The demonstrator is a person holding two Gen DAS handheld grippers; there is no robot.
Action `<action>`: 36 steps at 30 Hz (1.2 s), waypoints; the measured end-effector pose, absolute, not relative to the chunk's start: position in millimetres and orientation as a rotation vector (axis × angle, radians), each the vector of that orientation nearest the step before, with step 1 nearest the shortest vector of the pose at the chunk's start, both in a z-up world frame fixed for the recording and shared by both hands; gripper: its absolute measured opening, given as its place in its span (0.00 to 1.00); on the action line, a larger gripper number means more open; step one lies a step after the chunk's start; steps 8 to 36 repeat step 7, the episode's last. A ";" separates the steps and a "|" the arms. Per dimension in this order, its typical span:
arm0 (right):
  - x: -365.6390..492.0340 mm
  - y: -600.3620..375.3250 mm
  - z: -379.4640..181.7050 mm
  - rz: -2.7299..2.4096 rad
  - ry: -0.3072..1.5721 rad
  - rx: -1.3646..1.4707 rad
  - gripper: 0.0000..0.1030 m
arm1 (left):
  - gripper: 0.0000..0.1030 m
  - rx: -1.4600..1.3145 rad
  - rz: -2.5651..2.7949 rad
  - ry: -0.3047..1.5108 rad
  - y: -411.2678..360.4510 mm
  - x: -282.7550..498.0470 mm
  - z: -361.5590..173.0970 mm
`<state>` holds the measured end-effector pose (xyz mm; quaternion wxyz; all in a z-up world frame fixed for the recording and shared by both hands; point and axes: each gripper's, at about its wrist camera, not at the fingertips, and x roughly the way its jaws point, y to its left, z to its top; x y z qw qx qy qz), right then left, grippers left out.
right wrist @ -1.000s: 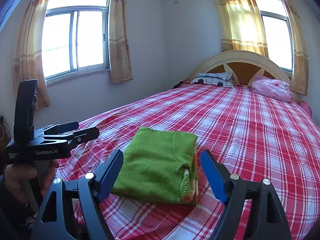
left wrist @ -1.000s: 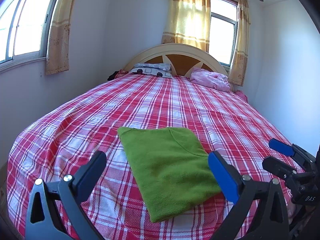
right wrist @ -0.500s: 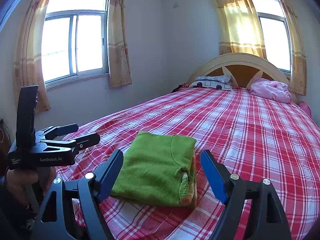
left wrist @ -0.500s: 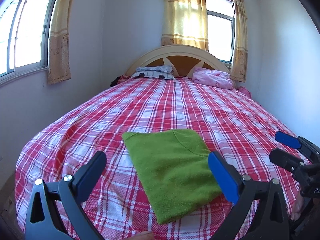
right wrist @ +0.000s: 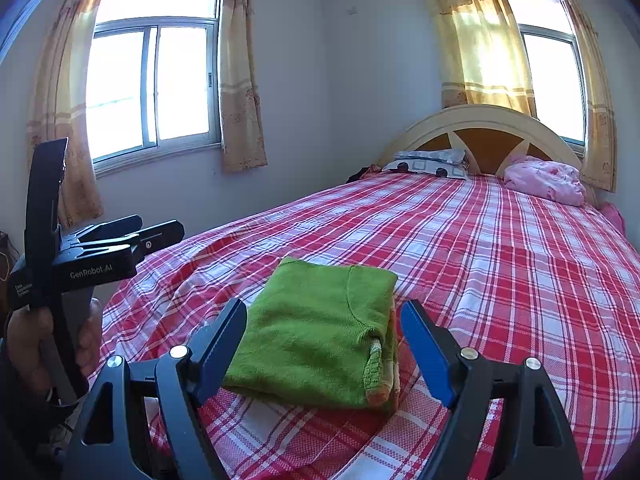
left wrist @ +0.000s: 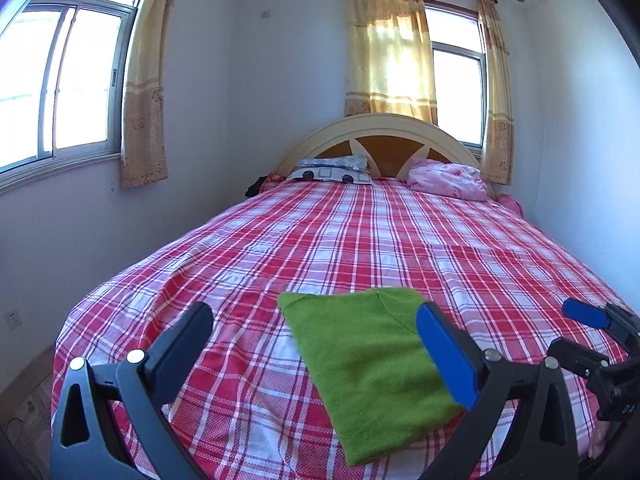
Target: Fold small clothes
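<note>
The bed (left wrist: 360, 240) carries a folded green sweater (right wrist: 316, 332) near its foot edge, with wide plaid room beyond. Left gripper (left wrist: 316, 340) and right gripper (right wrist: 324, 340) hover short of it, jaws apart, empty. The fold looks finished; any tidying should press layers flat, away from the edge.

The bed (left wrist: 360, 240) fills most of the room, covered by a red and white checked sheet (right wrist: 500, 280) with a few creases near its foot. A folded green garment (left wrist: 360, 360) lies flat on the sheet near the foot end. Up by the arched headboard (left wrist: 380, 128), a blue patterned pillow (left wrist: 332, 170) sits on one side and a crumpled pink bundle (left wrist: 444, 180) on the other.
</note>
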<state>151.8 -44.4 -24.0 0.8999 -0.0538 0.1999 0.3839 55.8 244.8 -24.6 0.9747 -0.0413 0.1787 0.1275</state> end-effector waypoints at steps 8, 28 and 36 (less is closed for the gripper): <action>147.5 -47.1 -19.2 0.810 0.378 -0.098 0.78 | 1.00 -0.074 0.251 0.339 243.0 54.7 -27.6; 147.5 -47.1 -19.2 0.810 0.378 -0.098 0.78 | 1.00 -0.074 0.251 0.339 243.0 54.7 -27.6; 147.5 -47.1 -19.2 0.810 0.378 -0.098 0.78 | 1.00 -0.074 0.251 0.339 243.0 54.7 -27.6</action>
